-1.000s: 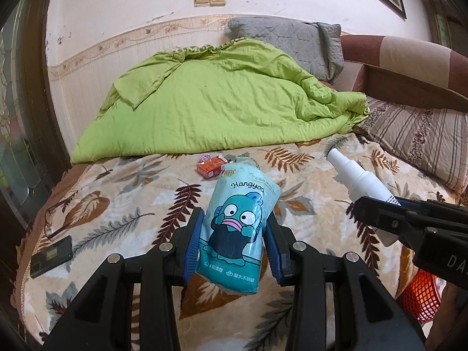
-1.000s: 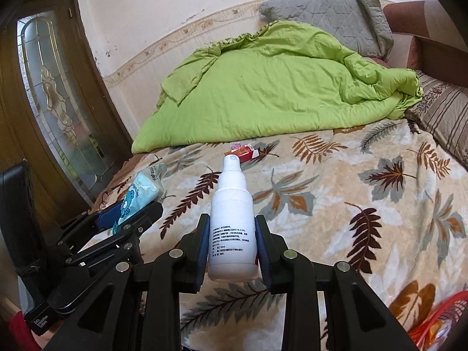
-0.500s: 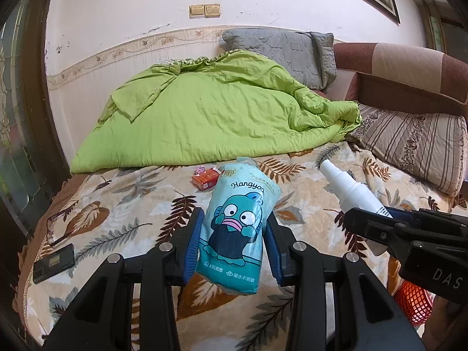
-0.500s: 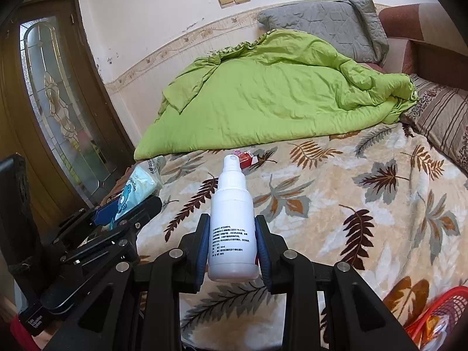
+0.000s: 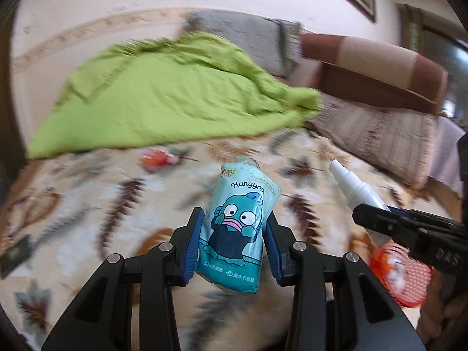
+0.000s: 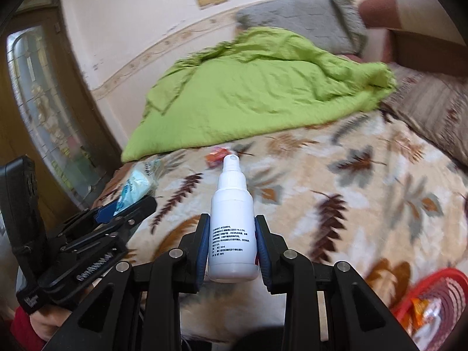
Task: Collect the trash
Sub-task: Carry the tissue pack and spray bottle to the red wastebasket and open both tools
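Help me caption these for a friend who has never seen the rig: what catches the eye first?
The teal cartoon-fish tissue pack gripped upright in the left gripper, and the white plastic spray bottle clamped in the right gripper, both above the leaf-print blanket. Behind them a bright green quilt is heaped on the bed; a red mesh basket sits lower right.

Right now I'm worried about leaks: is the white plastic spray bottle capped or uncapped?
Uncapped: the white plastic spray bottle, clamped in the right tool, shows its bare nozzle with no cover.
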`<action>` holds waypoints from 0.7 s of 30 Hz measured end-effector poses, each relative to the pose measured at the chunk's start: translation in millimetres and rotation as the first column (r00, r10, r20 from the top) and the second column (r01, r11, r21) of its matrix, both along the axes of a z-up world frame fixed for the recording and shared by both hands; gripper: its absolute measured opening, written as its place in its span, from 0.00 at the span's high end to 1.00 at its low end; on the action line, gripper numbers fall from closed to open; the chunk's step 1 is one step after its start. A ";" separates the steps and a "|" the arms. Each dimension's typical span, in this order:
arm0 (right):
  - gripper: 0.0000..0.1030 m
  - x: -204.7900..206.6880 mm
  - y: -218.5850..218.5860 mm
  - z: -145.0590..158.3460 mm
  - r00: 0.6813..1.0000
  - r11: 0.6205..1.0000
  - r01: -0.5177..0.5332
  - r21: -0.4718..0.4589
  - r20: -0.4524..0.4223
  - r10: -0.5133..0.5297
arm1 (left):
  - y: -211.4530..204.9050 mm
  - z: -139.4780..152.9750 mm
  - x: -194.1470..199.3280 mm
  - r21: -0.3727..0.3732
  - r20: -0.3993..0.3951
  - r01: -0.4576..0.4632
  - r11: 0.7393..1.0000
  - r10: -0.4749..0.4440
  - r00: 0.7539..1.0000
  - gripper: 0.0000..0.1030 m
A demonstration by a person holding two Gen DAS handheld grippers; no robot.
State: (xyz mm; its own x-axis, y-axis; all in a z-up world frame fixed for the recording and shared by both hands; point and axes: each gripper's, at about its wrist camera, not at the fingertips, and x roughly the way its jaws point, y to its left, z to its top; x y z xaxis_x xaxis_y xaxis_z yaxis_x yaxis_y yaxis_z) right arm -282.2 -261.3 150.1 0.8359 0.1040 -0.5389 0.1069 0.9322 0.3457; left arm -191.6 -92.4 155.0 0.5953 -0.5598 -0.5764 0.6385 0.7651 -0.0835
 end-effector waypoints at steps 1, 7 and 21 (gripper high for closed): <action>0.69 -10.0 -11.0 -2.5 1.000 1.000 0.027 0.010 -0.011 -0.027 | -7.4 -2.7 -2.9 -0.012 -0.026 0.041 0.999 -0.042 0.999 0.63; 0.69 -83.3 -78.1 -12.7 0.969 0.970 0.240 0.031 -0.062 -0.238 | -67.4 -18.6 -30.2 -0.083 -0.183 0.285 0.955 -0.296 0.938 0.63; 0.68 -203.1 -177.0 -45.9 0.830 0.834 0.546 0.082 -0.189 -0.525 | -219.3 -55.9 -135.3 -0.031 -0.293 0.641 0.767 -0.621 0.728 0.59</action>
State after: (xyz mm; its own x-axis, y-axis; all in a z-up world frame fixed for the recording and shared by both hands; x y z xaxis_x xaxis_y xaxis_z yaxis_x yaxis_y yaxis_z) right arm -485.4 -438.3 104.2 0.6892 -0.2596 -0.6764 0.6370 0.6620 0.3950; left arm -326.9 -311.6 99.2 -0.0663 -0.7033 -0.7078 0.9349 0.2041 -0.2903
